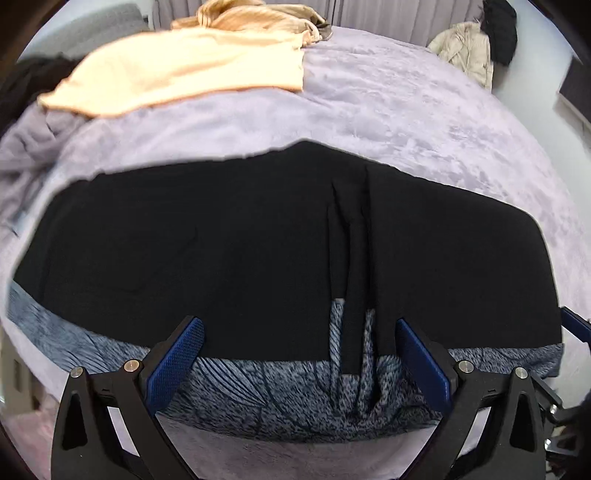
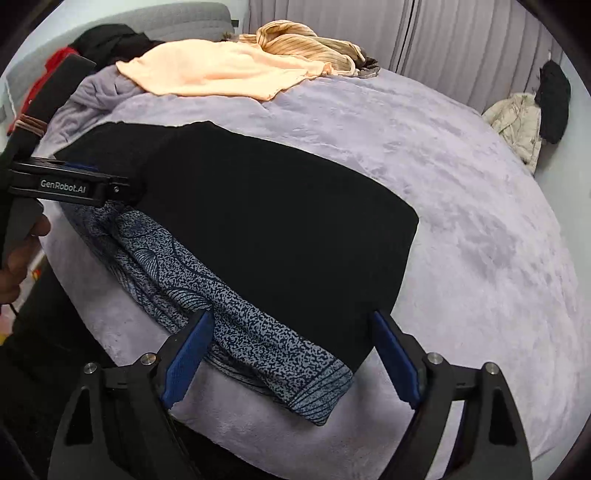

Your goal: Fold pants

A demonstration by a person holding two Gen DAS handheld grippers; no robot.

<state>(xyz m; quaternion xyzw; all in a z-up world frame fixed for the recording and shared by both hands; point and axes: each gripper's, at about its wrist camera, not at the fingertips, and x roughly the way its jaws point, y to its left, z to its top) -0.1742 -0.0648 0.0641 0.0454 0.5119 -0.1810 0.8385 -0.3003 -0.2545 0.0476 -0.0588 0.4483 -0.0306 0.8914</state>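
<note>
Black pants (image 1: pixel 258 240) lie flat on the lavender blanket (image 1: pixel 424 110), and their blue-grey patterned waistband (image 1: pixel 277 398) runs along the near edge. My left gripper (image 1: pixel 297 328) hovers over the waistband, open, with the band and a few pleats showing between its blue pads, which do not press on the cloth. In the right wrist view the pants (image 2: pixel 277 221) run diagonally. My right gripper (image 2: pixel 291 321) stands open over the right end of the waistband (image 2: pixel 258 339). The left gripper (image 2: pixel 74 186) shows side-on at the far end, a hand behind it.
A peach garment (image 1: pixel 184 70) and a striped tan one (image 1: pixel 251 18) lie at the far side of the bed. A beige jacket (image 2: pixel 517 122) and dark clothing (image 2: pixel 554 99) sit at the far right. Black and red clothes (image 2: pixel 110 40) are heaped far left. The bed's edge is just below the waistband.
</note>
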